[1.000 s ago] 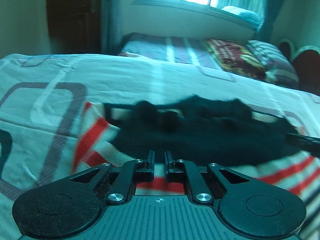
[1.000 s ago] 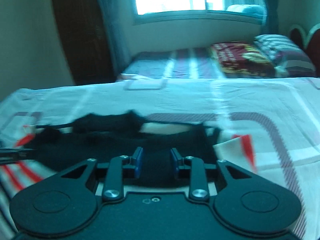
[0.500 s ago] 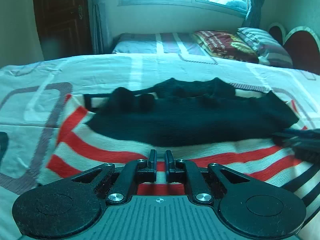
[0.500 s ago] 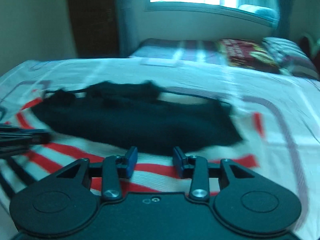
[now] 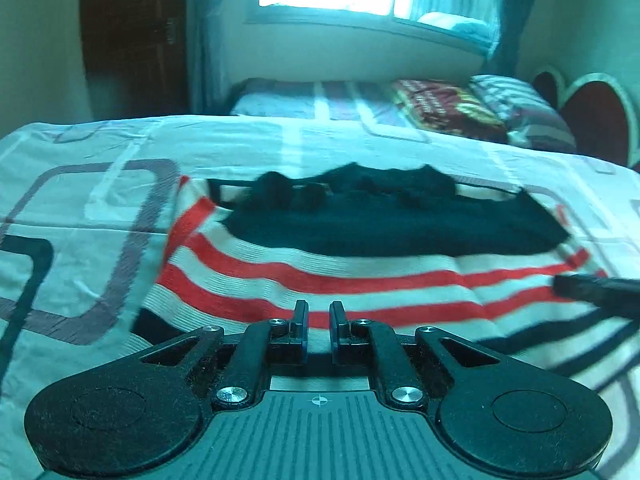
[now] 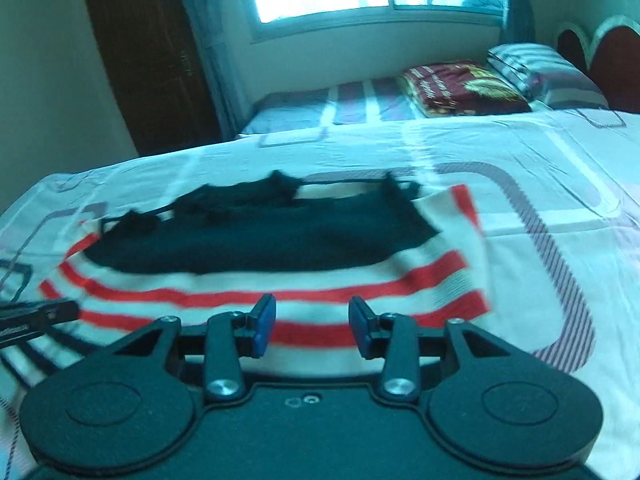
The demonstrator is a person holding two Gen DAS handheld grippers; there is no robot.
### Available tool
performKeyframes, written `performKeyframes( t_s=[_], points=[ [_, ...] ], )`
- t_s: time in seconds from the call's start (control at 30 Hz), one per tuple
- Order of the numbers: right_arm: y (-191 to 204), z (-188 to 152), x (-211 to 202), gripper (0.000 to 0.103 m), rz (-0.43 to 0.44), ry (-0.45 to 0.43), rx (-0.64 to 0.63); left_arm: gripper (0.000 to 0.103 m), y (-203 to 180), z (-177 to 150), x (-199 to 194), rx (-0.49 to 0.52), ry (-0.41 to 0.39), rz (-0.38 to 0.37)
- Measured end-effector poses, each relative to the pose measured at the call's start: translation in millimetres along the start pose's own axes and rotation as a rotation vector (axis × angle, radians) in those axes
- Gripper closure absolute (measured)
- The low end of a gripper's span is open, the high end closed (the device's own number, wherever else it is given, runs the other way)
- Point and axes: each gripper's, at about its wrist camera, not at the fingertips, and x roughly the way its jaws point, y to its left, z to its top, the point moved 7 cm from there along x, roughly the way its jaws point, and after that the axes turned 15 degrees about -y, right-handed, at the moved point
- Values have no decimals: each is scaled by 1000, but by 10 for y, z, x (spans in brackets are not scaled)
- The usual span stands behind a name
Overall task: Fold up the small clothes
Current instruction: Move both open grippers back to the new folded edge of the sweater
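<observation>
A small garment (image 5: 360,272) lies flat on the bed: white with red and dark stripes, a black part (image 5: 396,228) across its far half. It also shows in the right wrist view (image 6: 280,280). My left gripper (image 5: 319,320) hovers over its near edge, jaws nearly together with a narrow gap, nothing between them. My right gripper (image 6: 312,320) hovers over the near striped edge, jaws apart and empty. The other gripper's tip shows at the right edge of the left view (image 5: 596,288) and at the left edge of the right view (image 6: 36,316).
The bed sheet (image 5: 100,200) is white with grey rounded-rectangle patterns. A second bed (image 5: 360,100) with pillows (image 5: 520,108) stands behind, under a window. A dark wooden door (image 6: 152,60) is at the back left.
Both grippers have pulled back toward the near edge, so more of the striped part shows in front of them. The right jaws have opened wider. The garment lies still.
</observation>
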Motion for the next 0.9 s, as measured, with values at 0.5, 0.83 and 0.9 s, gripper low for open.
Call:
performKeyframes(
  t_s=[0.5, 0.83, 0.9],
  points=[
    [395, -303, 48, 61, -36, 19, -189, 94, -107, -312, -61, 55, 6, -109],
    [-37, -365, -124, 63, -117, 27, -181, 94, 390, -340, -161, -3, 18, -22],
    [-30, -376, -148, 62, -124, 32, -195, 94, 382, -347, -177, 1, 16, -13]
  ],
)
